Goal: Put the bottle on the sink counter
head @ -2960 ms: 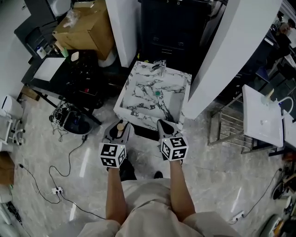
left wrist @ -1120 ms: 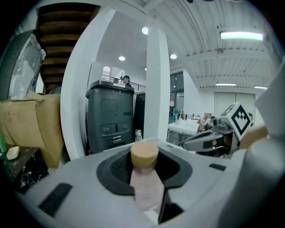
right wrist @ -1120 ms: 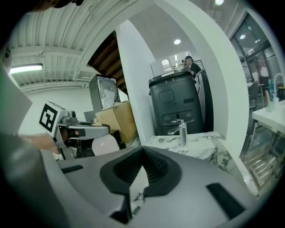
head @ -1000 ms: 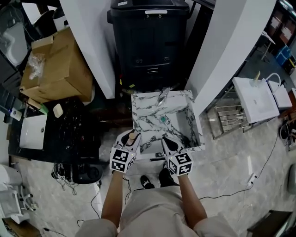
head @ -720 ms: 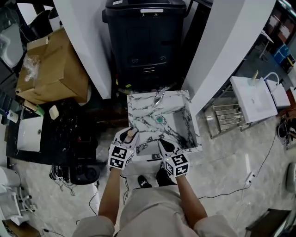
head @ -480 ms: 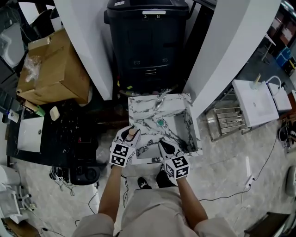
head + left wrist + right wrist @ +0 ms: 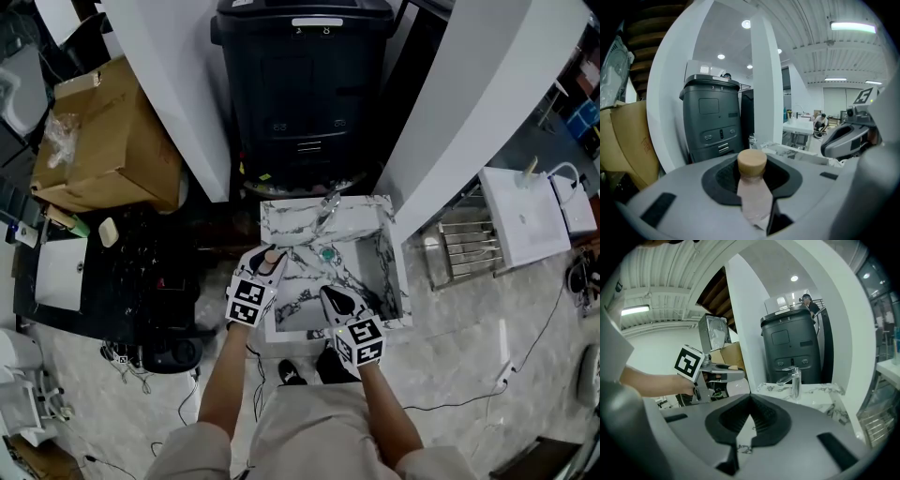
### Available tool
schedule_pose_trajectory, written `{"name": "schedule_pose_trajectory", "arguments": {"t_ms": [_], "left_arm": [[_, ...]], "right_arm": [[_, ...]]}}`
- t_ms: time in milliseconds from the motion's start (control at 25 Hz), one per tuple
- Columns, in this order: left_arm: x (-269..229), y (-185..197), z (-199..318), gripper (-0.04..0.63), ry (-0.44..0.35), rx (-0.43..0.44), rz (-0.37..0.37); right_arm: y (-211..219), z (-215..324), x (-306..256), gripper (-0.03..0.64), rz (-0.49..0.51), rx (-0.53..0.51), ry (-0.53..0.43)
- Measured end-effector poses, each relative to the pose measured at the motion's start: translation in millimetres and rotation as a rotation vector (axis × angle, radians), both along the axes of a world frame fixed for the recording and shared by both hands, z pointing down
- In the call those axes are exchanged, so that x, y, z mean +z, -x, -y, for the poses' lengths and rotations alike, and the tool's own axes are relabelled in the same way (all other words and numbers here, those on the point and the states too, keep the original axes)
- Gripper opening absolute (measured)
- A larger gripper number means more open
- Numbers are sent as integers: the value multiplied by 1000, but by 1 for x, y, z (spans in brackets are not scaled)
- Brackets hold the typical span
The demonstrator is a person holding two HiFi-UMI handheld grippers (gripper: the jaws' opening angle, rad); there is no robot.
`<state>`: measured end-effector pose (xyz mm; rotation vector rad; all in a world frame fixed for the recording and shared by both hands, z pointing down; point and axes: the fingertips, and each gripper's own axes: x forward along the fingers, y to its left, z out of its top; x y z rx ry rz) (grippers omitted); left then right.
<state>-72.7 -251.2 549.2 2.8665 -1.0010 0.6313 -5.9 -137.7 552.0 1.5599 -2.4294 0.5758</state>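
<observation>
A small bottle (image 7: 753, 199) with a pale pink body and a tan cap (image 7: 271, 255) sits upright between the jaws of my left gripper (image 7: 266, 262), which is shut on it. That gripper hangs over the left rim of the white marble sink (image 7: 281, 214), short of the chrome tap (image 7: 328, 203). My right gripper (image 7: 331, 294) hovers over the sink's front part, to the right of the left one. Its jaws meet at the tips with nothing between them (image 7: 750, 401). The tap (image 7: 794, 380) and the left gripper (image 7: 715, 373) both show in the right gripper view.
A tall black bin (image 7: 300, 84) stands right behind the sink between two white pillars. A cardboard box (image 7: 103, 131) and a black table with clutter (image 7: 141, 272) are on the left. A white basin on a metal rack (image 7: 525, 220) stands at the right. Cables lie on the floor.
My left gripper has carried the bottle forward, from the sink's front left corner to over its left rim nearer the tap. The right gripper has barely shifted.
</observation>
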Motion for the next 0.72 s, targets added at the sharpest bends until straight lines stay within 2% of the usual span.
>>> {"name": "schedule_pose_trajectory", "arguments": {"t_ms": [720], "left_arm": [[13,-34,62,118,-25,25,1]], "right_arm": [[-19,12,9,5,-16,24,37]]}}
